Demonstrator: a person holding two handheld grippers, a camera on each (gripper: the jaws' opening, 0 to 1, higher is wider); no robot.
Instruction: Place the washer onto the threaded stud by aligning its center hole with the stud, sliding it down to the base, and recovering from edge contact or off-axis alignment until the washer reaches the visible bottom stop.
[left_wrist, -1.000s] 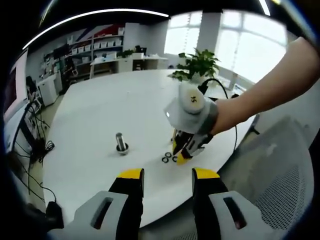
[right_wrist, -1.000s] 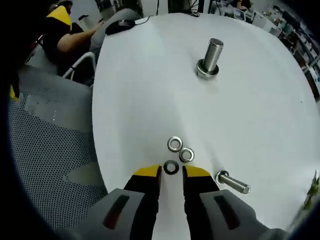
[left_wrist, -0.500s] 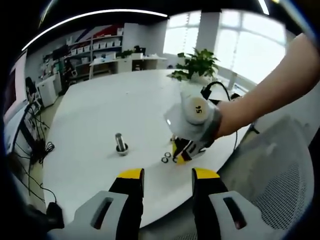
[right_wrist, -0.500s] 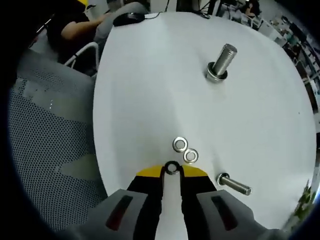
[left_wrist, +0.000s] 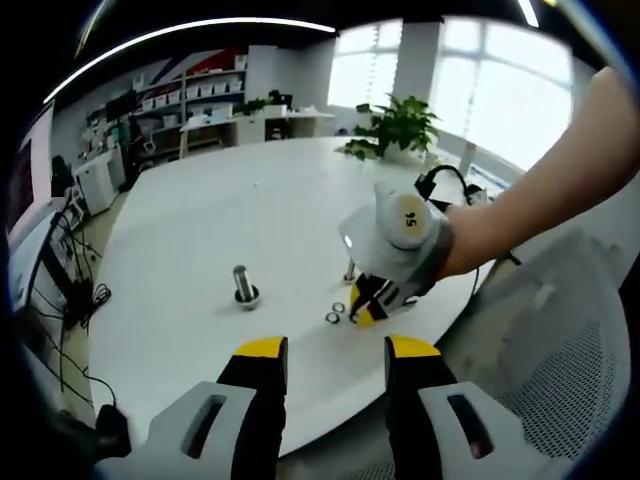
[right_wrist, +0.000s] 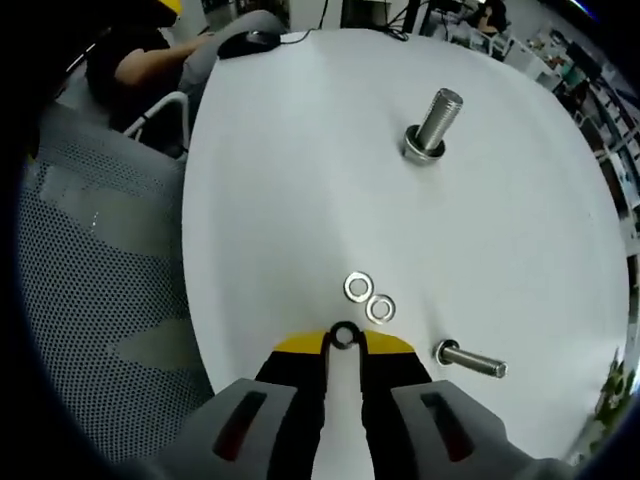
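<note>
Item 1, right gripper: in the right gripper view my yellow-tipped fingers rise from the bottom centre, pinched on a dark washer held between the tips. In the left gripper view I see this same gripper right of centre, tips down at the table, a person's bare forearm reaching in from the upper right.

Item 2, left gripper: jaws parted with nothing between them, at the bottom centre of the left gripper view, hanging over the near edge of the table.

Item 3, threaded stud: upright on its base, upper right of centre in the right gripper view, well apart from the held washer; left of centre in the left gripper view.

Item 4, two loose silver washers: flat on the table, touching each other, just above my right fingertips.

Item 5, spare bolt: lying on its side, lower right.

Item 6, white round table: carries all the above.

Item 7, grey mesh chair: left side of the right gripper view.

Item 8, potted plant: far side of the table, upper centre of the left gripper view.
</note>
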